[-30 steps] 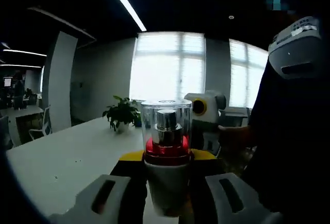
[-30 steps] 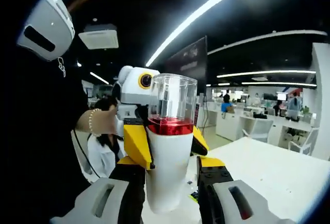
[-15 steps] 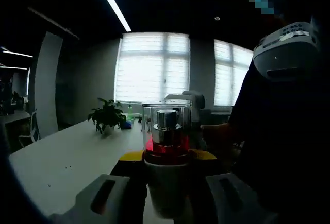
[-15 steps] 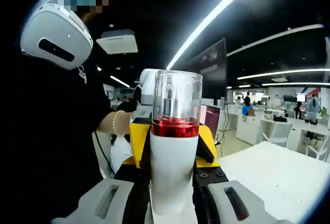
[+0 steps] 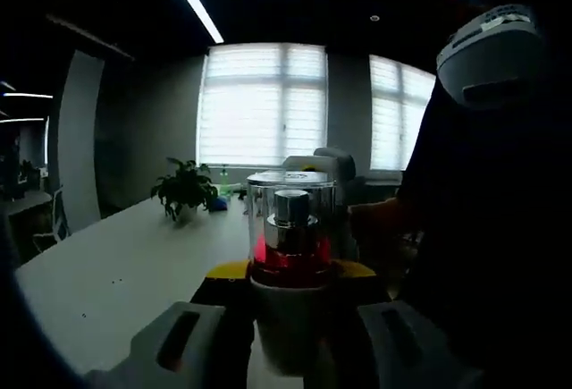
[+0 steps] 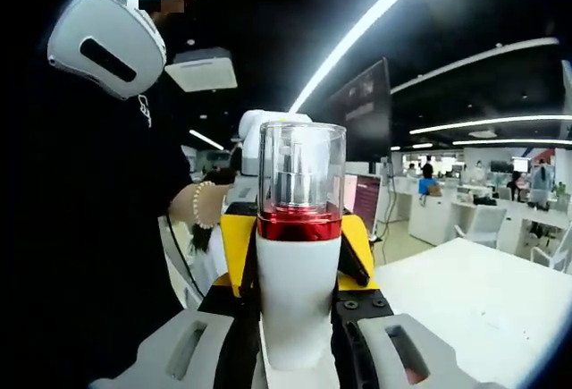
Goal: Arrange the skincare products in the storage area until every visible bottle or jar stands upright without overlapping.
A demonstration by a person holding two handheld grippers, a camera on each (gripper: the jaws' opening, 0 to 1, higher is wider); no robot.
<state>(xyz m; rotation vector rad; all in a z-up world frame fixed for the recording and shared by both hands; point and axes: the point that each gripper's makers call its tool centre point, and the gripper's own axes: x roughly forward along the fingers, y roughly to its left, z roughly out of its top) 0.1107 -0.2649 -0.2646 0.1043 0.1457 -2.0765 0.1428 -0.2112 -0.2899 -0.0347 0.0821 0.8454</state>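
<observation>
The pump bottle [image 6: 300, 255] is standing upright, clamped between the jaws of both the left gripper [image 5: 290, 340] and the right gripper [image 6: 298, 349], which are gripping its white body above the desk [image 5: 116, 282].

Count: one pump bottle [image 6: 300, 264] — white body, red band, clear cap over a silver pump — seen in both views [image 5: 290, 268], plus two grippers, left [image 5: 288, 349] and right [image 6: 295, 362], each with two jaws, both clamped on that bottle from opposite sides. One potted plant [image 5: 183, 194] at the far edge of the white desk [image 5: 107, 273] in the left gripper view. One beaded bracelet [image 6: 198, 206] on a wrist in the right gripper view.
</observation>
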